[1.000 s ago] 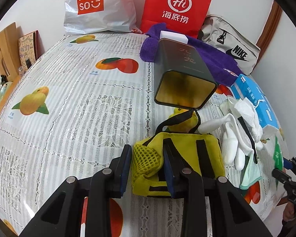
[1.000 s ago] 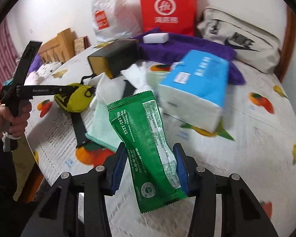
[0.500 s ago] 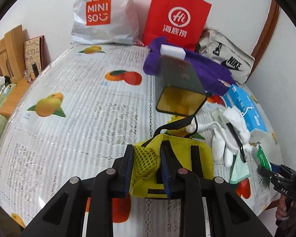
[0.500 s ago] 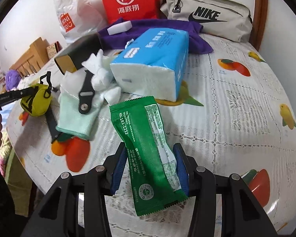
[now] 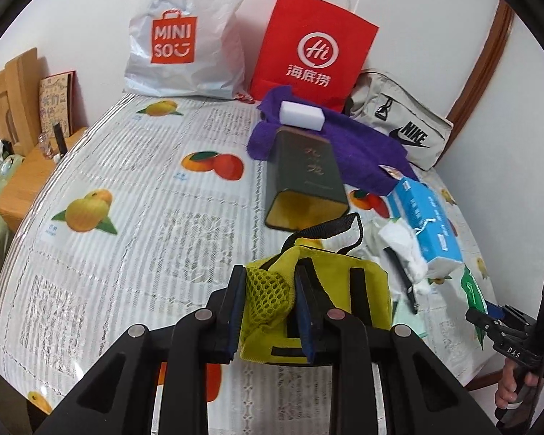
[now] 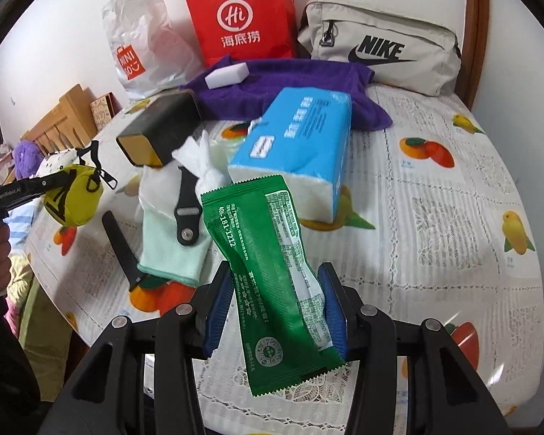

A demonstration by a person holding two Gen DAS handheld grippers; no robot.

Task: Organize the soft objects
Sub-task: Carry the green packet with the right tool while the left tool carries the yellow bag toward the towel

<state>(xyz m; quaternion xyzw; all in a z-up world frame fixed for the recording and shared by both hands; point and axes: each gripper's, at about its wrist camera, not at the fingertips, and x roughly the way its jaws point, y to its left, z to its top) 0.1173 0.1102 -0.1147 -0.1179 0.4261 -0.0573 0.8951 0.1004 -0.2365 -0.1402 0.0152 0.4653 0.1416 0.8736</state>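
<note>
My left gripper (image 5: 268, 308) is shut on the mesh side of a yellow pouch (image 5: 330, 301) with black straps and holds it above the table; the pouch also shows in the right wrist view (image 6: 74, 199). My right gripper (image 6: 275, 304) is shut on a green wipes packet (image 6: 268, 272) and holds it above the table's near edge; the packet shows in the left wrist view (image 5: 471, 290). A blue tissue pack (image 6: 297, 152), white gloves (image 6: 199, 166), a mint cloth (image 6: 170, 243) and a purple towel (image 6: 283, 87) lie on the table.
A dark green tin (image 5: 304, 181) lies on its side, open end toward me. A white sponge (image 5: 301, 116) sits on the towel. A Miniso bag (image 5: 185, 40), red paper bag (image 5: 312, 50) and Nike bag (image 6: 380, 47) stand at the back. A black strap (image 6: 188, 214) lies on the cloth.
Both grippers have lifted and pulled back with their loads. The yellow pouch has come up off the table; the green packet stays gripped, tilted toward the tissue pack.
</note>
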